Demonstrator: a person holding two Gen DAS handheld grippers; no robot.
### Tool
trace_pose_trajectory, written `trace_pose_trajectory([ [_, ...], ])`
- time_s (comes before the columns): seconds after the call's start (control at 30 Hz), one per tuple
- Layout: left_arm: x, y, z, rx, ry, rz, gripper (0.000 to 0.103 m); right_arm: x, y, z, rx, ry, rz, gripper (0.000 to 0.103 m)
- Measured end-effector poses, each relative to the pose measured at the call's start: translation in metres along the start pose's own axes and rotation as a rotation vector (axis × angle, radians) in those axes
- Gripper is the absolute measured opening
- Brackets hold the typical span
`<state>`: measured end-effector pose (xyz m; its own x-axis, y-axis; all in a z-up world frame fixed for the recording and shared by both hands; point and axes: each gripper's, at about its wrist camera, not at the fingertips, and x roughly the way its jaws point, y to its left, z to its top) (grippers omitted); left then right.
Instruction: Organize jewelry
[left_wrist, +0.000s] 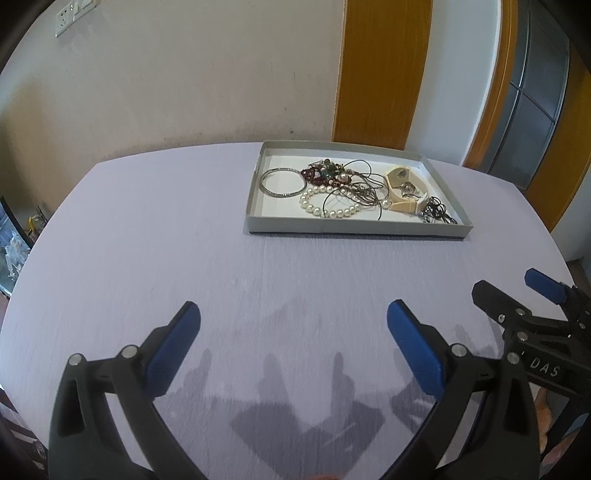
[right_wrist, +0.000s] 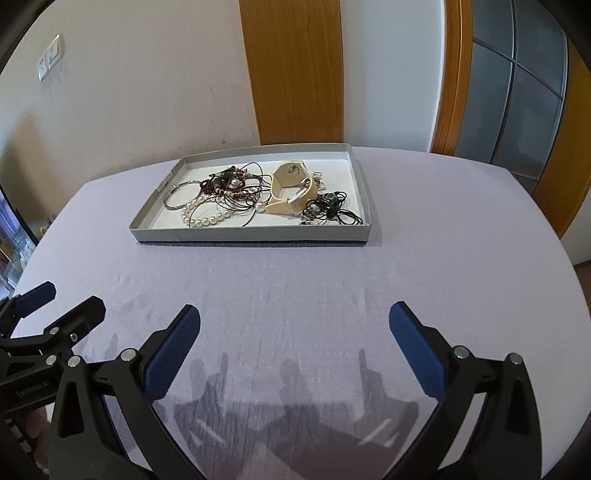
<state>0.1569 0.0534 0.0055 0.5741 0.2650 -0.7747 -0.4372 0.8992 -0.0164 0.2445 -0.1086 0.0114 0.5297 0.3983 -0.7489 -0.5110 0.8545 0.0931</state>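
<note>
**Jewelry tray ahead of my open left tongs**

My left gripper (left_wrist: 293, 314) hangs above the pale lavender tabletop (left_wrist: 147, 240), its blue-padded fingers (left_wrist: 173, 350) spread wide with nothing between them. Well ahead and a little to the right sits the shallow grey cardboard tray (left_wrist: 255, 192), holding a thin silver bangle (left_wrist: 280, 182), a white pearl bracelet (left_wrist: 328, 205), dark tangled cords (left_wrist: 437, 212) and a cream watch strap (left_wrist: 404, 190). My right gripper (left_wrist: 517, 291) shows beside me on the right.

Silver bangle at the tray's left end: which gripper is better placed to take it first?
Left, probably. The silver bangle lies at the tray's left end, nearer the left gripper; both grippers are open.
</note>
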Motion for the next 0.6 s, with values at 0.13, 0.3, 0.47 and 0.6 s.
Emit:
trace_pose_trajectory([
  [0.13,0.000,-0.003,0.002,0.013,0.006,-0.008,0.101,0.000,-0.002,0.003,-0.002,0.013,-0.002,0.102],
  [0.3,0.003,-0.002,0.007,0.011,0.024,-0.026,0.101,0.001,-0.003,0.005,-0.001,0.028,-0.004,0.102],
  [0.47,0.007,0.000,0.013,0.003,0.030,-0.027,0.101,0.000,-0.003,0.006,-0.002,0.038,0.000,0.102],
  [0.6,0.009,0.001,0.015,-0.001,0.038,-0.031,0.101,0.000,-0.004,0.008,0.004,0.039,0.001,0.102],
])
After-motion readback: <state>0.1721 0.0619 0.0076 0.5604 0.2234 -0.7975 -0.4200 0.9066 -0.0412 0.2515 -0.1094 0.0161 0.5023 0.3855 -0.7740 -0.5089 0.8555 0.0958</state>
